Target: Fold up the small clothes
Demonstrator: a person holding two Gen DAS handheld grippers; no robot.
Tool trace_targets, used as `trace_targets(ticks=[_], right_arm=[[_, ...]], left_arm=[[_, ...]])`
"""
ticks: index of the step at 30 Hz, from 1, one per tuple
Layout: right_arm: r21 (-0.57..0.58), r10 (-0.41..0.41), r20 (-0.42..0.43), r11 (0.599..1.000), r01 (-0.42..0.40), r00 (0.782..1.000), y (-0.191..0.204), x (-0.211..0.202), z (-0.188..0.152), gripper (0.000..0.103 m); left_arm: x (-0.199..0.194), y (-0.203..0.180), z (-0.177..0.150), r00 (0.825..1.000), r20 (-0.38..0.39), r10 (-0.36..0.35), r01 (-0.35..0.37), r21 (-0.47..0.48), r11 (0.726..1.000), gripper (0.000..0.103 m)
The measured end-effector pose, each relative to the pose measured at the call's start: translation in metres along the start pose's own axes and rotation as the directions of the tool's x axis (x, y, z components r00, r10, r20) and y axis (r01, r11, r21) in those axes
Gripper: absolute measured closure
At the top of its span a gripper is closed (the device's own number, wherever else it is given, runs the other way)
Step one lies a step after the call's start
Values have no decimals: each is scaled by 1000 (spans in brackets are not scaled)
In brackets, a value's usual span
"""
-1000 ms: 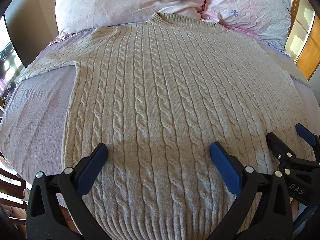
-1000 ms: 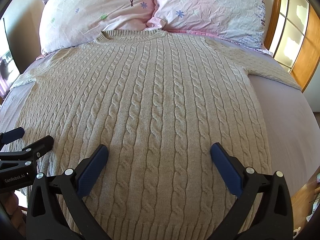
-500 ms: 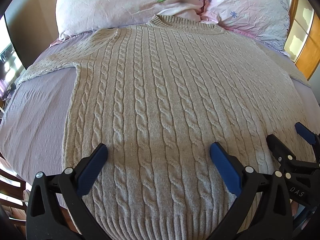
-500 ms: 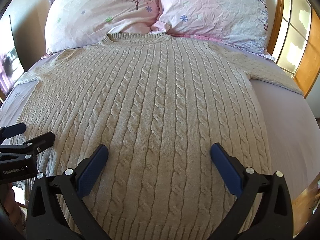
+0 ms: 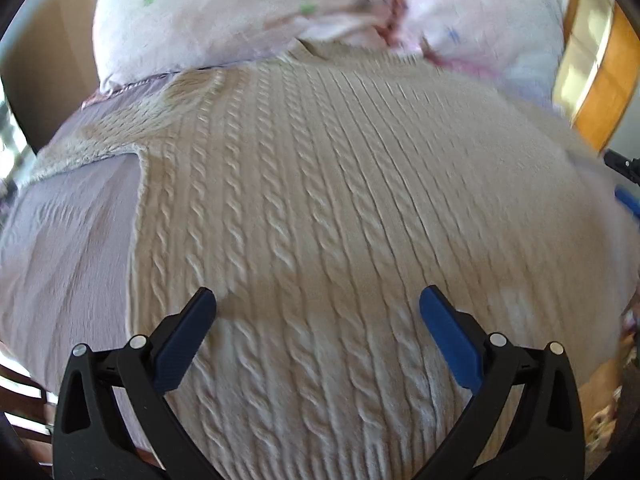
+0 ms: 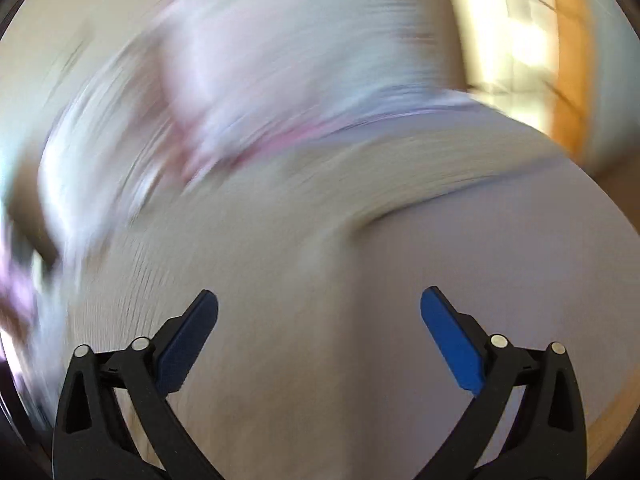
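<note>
A beige cable-knit sweater (image 5: 320, 200) lies flat, front up, on the bed, collar toward the pillows. Its left sleeve (image 5: 92, 148) stretches out to the left. My left gripper (image 5: 318, 316) is open and empty above the sweater's lower body. My right gripper (image 6: 319, 316) is open and empty; its view is heavily blurred and shows the sweater's right side (image 6: 240, 260) and right sleeve (image 6: 420, 168) over the sheet. The right gripper also shows at the far right edge of the left wrist view (image 5: 626, 184).
Two pale floral pillows (image 5: 240, 12) lie at the head of the bed. A lilac sheet (image 5: 68, 240) covers the mattress. A wooden window frame (image 5: 600, 72) stands at the right. The bed edge is at the lower left.
Both grippers have moved; the right one swung fast to the right toward the sweater's right side, blurring its view. The left one moved slightly forward. Both stayed open.
</note>
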State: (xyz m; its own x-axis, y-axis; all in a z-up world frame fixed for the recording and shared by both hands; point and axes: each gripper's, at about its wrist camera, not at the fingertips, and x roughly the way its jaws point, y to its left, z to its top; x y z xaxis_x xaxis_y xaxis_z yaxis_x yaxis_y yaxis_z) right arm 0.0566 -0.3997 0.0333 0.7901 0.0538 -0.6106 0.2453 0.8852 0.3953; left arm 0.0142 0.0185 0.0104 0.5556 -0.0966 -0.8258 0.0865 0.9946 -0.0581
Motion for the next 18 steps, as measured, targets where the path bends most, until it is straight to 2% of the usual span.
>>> trace_targets(ticks=[1, 3, 5, 7, 8, 9, 11, 13, 14, 16, 18], right_arm=[[85, -5, 11, 996, 4, 1000, -22, 1, 15, 12], [302, -60, 25, 952, 50, 998, -87, 9, 55, 36], [421, -110, 31, 903, 87, 993, -131, 19, 80, 48], [510, -153, 25, 852, 119, 988, -167, 32, 101, 50], [535, -165, 18, 835, 130, 986, -177, 37, 106, 53], [571, -177, 4, 808, 143, 984, -189, 45, 112, 53], [628, -176, -23, 763, 151, 984, -206, 59, 118, 56], [646, -185, -10, 749, 148, 983, -216, 63, 121, 62], [649, -198, -6, 745, 155, 980, -218, 67, 125, 63], [658, -206, 5, 738, 151, 979, -223, 69, 129, 70], [678, -215, 17, 720, 147, 976, -229, 77, 131, 95]], left_arm=[[-2, 10, 5, 999, 10, -30, 30, -35, 999, 2], [-5, 37, 18, 994, 47, -103, 108, -126, 986, 2], [-8, 67, 29, 975, 115, -192, 213, -216, 953, 2], [-11, 93, 34, 953, 187, -239, 287, -297, 911, 2], [-14, 109, 36, 942, 243, -233, 307, -338, 890, 2], [-17, 119, 37, 937, 282, -207, 303, -356, 884, 2], [-26, 131, 42, 932, 338, -130, 251, -343, 905, 2], [-32, 140, 49, 935, 352, -42, 158, -307, 939, 2], [-35, 144, 53, 936, 350, 24, 83, -287, 954, 2], [-34, 154, 60, 935, 340, 100, -3, -272, 962, 2], [-31, 173, 67, 933, 323, 159, -57, -302, 951, 2]])
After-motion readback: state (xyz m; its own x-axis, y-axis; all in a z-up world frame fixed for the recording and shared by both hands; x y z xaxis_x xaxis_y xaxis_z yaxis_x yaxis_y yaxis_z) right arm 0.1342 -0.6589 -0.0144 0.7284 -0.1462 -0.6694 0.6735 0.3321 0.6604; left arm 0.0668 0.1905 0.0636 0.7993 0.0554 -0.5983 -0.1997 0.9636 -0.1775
